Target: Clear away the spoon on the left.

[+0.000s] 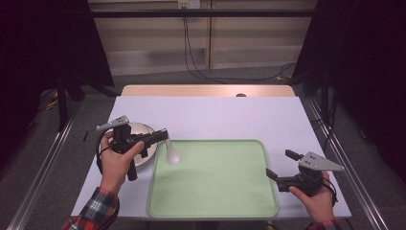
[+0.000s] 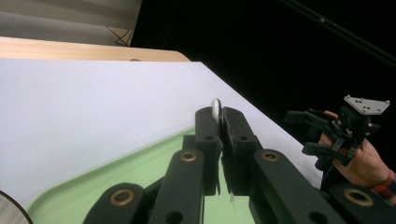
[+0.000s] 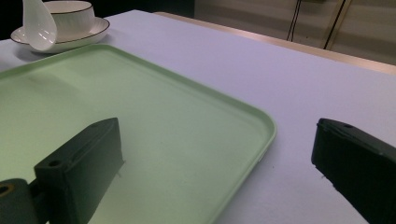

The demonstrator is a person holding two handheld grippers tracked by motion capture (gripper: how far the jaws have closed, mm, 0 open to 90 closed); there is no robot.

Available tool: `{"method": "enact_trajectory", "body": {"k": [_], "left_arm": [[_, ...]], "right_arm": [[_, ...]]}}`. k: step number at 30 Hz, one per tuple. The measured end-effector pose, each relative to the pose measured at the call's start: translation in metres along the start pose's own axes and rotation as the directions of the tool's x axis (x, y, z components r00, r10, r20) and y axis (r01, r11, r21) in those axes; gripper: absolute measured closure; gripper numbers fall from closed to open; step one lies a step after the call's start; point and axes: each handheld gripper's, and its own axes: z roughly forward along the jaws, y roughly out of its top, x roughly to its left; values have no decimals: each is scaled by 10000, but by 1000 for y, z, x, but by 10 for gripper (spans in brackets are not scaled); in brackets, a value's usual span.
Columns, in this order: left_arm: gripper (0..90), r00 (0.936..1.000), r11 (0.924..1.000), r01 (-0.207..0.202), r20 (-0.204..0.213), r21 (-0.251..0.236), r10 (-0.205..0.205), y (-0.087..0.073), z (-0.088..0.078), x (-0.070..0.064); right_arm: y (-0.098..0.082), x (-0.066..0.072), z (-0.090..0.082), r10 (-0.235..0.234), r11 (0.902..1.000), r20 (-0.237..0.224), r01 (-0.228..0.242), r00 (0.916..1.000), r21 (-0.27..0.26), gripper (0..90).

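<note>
A white ceramic spoon point(image 1: 172, 154) hangs bowl-down over the left edge of the green tray point(image 1: 213, 191). My left gripper point(image 1: 165, 135) is shut on its handle, whose tip point(image 2: 215, 108) pokes up between the closed jaws of the left gripper point(image 2: 222, 116). In the right gripper view the spoon point(image 3: 37, 23) hangs in front of a white bowl point(image 3: 70, 11) on its saucer point(image 3: 88, 32). My right gripper point(image 1: 280, 164) is held just off the tray's right edge, open with nothing between its fingers; the right gripper point(image 3: 217, 135) points across the tray point(image 3: 163, 116).
The bowl and saucer point(image 1: 146, 152) sit on the white tabletop point(image 1: 230, 115) left of the tray, under my left hand. A wooden strip point(image 1: 206, 90) runs along the far edge. Metal rails flank the table on both sides.
</note>
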Motion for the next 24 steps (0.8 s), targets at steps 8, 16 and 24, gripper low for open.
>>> {"method": "enact_trajectory", "body": {"k": [8, 16, 24], "left_arm": [[858, 9998, 9997, 115, 180, 206, -118, -9, 3, -1], [858, 9990, 9988, 305, 302, 394, -317, -19, 6, -2], [858, 9983, 9976, 314, 472, 611, -343, -24, 9, -3]], "right_arm": [[0, 0, 0, -27, 10000, -22, 27, 10000, 1, 18], [0, 0, 0, -20, 10000, 8, 20, 10000, -11, 18], [0, 0, 0, -13, 10000, -20, 13, 10000, -26, 18]]}}
